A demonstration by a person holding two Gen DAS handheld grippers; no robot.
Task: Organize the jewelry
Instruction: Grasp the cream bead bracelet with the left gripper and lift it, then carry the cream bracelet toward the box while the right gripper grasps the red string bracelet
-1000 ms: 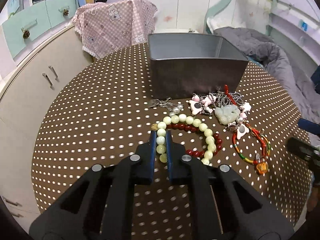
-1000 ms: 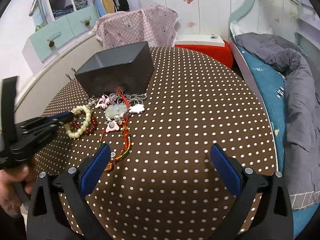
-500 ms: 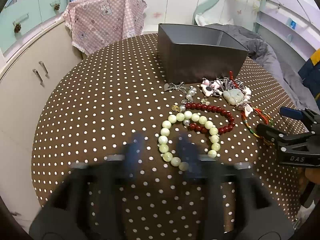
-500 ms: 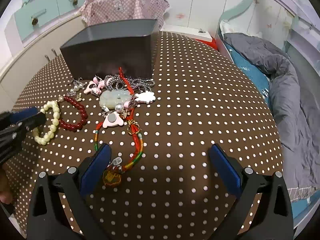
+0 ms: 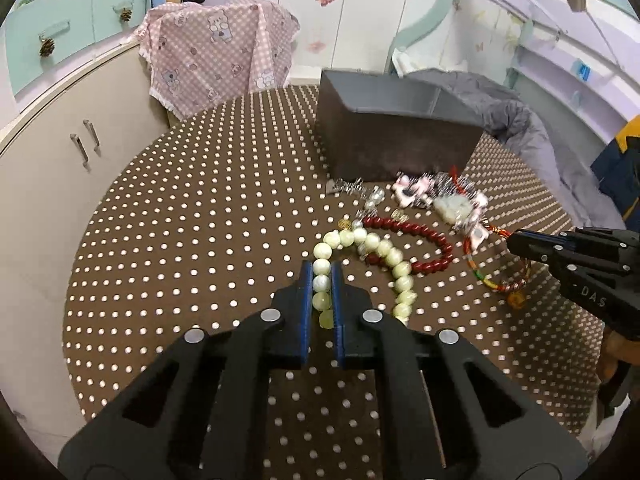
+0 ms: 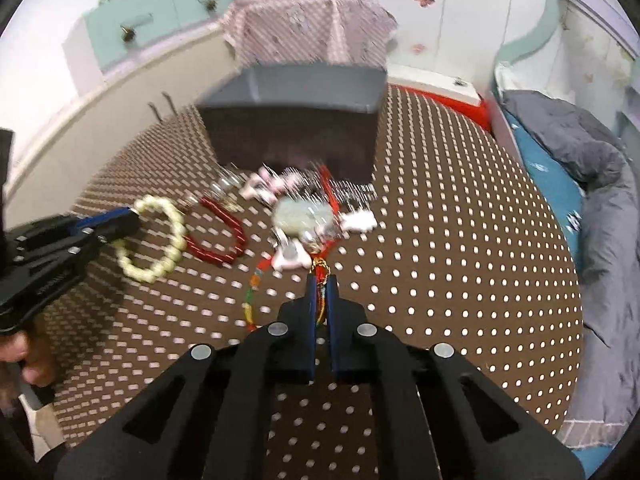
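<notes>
My left gripper point(image 5: 321, 276) is shut on a pale green bead bracelet point(image 5: 394, 258), which lies on the dotted brown table; it also shows in the right wrist view point(image 6: 170, 240). My right gripper point(image 6: 319, 286) is shut on a red and multicoloured cord bracelet point(image 6: 251, 300), seen in the left wrist view point(image 5: 490, 282) too. A dark red bead bracelet point(image 5: 424, 240) lies between them. A tangle with pink charms and a jade pendant point(image 5: 452, 206) lies in front of the grey box point(image 5: 394, 142).
The round table point(image 5: 180, 240) has a curved front edge. A cream cabinet point(image 5: 48, 152) stands left, a pink checked cloth point(image 5: 216, 52) behind, a bed with grey bedding point(image 6: 592, 184) to the right.
My left gripper opened, drew back, then closed again on the green bead bracelet. My right gripper went from wide open to shut on the cord bracelet and moved forward.
</notes>
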